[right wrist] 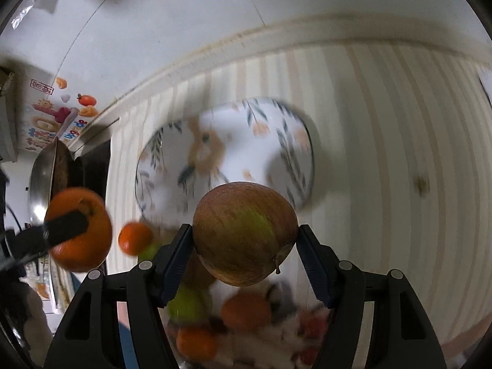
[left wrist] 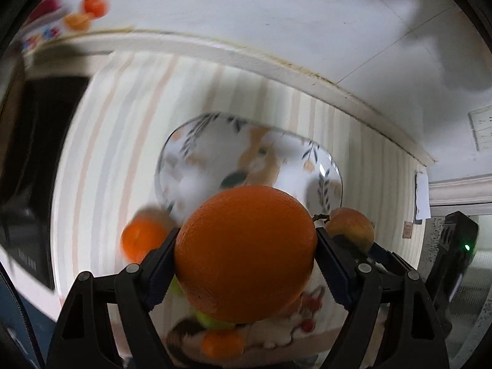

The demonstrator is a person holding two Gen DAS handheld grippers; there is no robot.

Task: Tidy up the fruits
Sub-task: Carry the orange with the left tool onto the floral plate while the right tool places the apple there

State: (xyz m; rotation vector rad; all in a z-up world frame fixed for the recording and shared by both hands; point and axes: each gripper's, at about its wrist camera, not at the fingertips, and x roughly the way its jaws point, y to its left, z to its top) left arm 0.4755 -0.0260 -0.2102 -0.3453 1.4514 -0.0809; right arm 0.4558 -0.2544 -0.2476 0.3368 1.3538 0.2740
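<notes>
My left gripper (left wrist: 246,255) is shut on a large orange (left wrist: 246,253) and holds it in the air above the striped tablecloth (left wrist: 117,141). My right gripper (right wrist: 244,240) is shut on a red-green apple (right wrist: 246,233), also lifted. A patterned plate (left wrist: 252,160) with a rabbit design lies ahead of both grippers; it also shows in the right wrist view (right wrist: 227,150). The held orange and the left gripper's finger (right wrist: 66,226) show at the left of the right wrist view. The held apple (left wrist: 350,224) shows beside the left gripper.
A small orange (left wrist: 143,238) lies on the cloth near the plate. Below the grippers a second patterned plate (right wrist: 295,329) holds several oranges and green fruits. A dark appliance (left wrist: 37,141) and a steel pan (right wrist: 43,181) stand at the left, by the wall.
</notes>
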